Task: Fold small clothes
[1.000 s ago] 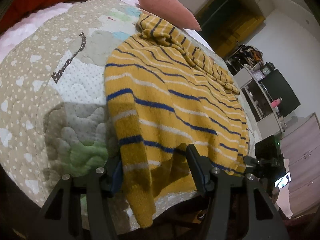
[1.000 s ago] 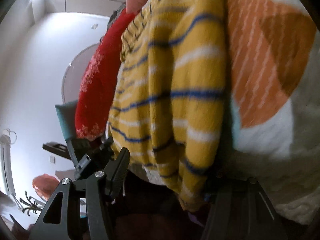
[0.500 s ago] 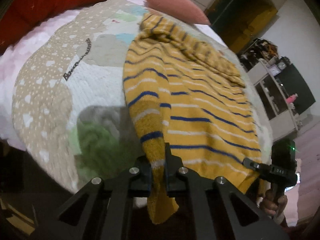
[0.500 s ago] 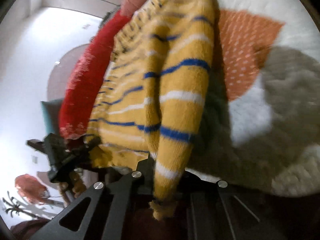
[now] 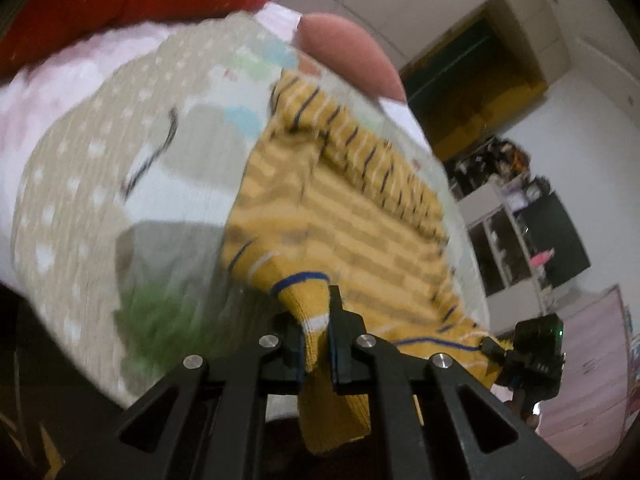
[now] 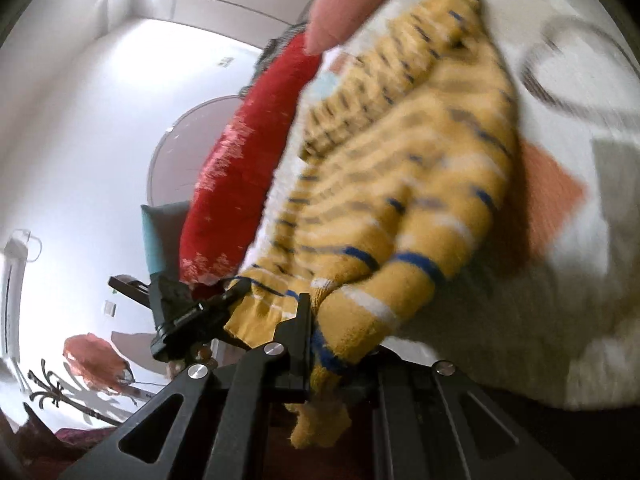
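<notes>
A small yellow sweater with blue and white stripes lies on a patterned quilt on a bed. In the left wrist view my left gripper is shut on one near bottom corner of the sweater, whose hem hangs down between the fingers. The right wrist view shows my right gripper shut on the other near corner of the sweater, a yellow tuft dangling below. Both corners are lifted off the quilt, and the near part of the sweater rises with them. The other gripper shows at each view's edge.
A pink pillow and a red blanket lie at the far end of the bed. Shelves and a dark screen stand to the right. A coat stand stands by the white wall.
Both grippers went from open around the sweater's near corners to shut on them, then rose, pulling the near edge up off the quilt.
</notes>
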Available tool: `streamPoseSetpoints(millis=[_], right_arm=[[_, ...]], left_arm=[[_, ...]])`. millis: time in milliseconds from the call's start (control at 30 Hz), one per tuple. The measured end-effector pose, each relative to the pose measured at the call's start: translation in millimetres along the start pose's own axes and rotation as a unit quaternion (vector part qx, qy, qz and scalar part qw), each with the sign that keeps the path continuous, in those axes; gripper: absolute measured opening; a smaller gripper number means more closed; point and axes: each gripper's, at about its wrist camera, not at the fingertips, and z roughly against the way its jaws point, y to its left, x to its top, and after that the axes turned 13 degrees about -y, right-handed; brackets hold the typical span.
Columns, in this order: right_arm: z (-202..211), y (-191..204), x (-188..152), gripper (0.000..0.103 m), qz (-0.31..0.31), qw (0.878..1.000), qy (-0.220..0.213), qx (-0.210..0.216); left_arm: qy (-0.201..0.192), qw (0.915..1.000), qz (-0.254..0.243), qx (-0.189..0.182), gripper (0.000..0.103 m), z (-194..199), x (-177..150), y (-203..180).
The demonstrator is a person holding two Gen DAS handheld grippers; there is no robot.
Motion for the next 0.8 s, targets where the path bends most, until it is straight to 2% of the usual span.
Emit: streamPoseSetpoints(millis=[133, 200, 267, 367, 433, 467, 500, 533, 567, 600, 700, 800], right_arm=[[-18.9, 20.8, 57.3, 0.01, 0.016, 0.999, -0.028, 0.007], [-29.8, 26.0, 87.2, 0.01, 0.026, 0.999, -0.048, -0.002], [-44.3, 24.8, 119.9, 0.01, 0.017, 0.998, -0.067, -0.011], [-67.0, 1.5, 168.0, 0.012, -0.022, 0.996, -0.087, -0.02], [-84.9, -24.0, 195.8, 0.012, -0.059, 0.994, -0.086, -0.019], [-95.0, -37.7, 208.0, 0.013, -0.077, 0.993, -0.084, -0.025], [-105.4, -48.9, 217.9, 0.019, -0.093, 0.992, -0.081, -0.035], [-115.2, -64.0, 228.7, 0.031, -0.113, 0.989, -0.078, -0.048], [-122.2, -74.7, 236.4, 0.039, -0.129, 0.987, -0.077, -0.053], [-127.9, -85.9, 244.0, 0.054, -0.145, 0.985, -0.076, -0.054], [-135.6, -115.1, 264.2, 0.056, -0.198, 0.973, -0.106, -0.052], [-135.2, -127.4, 282.1, 0.059, -0.207, 0.966, -0.137, -0.067]], left_arm=[[-0.019, 0.9998, -0.008, 0.002, 0.008, -30.0, 42.3, -14.0], [-0.033, 0.9992, -0.019, 0.014, 0.008, -57.7, 74.3, -27.0], [-0.033, 0.9992, -0.007, 0.02, 0.008, -87.6, 101.4, -31.8], [-0.017, 0.9989, 0.015, 0.041, 0.008, -138.1, 132.5, -32.6], [0.015, 0.9981, 0.028, 0.053, 0.008, -186.0, 149.4, -31.8], [0.025, 0.9979, 0.033, 0.051, 0.008, -197.8, 151.6, -29.4], [0.041, 0.9972, 0.039, 0.048, 0.008, -220.0, 159.2, -27.1], [0.045, 0.9968, 0.047, 0.047, 0.008, -232.1, 165.0, -24.0], [0.045, 0.9964, 0.056, 0.045, 0.008, -238.7, 168.1, -21.5], [0.045, 0.9954, 0.078, 0.032, 0.009, -248.3, 174.4, -14.8], [0.026, 0.9867, 0.161, 0.005, 0.019, -266.2, 189.6, 13.0], [0.014, 0.9804, 0.196, 0.004, 0.026, -275.8, 196.7, 32.5]])
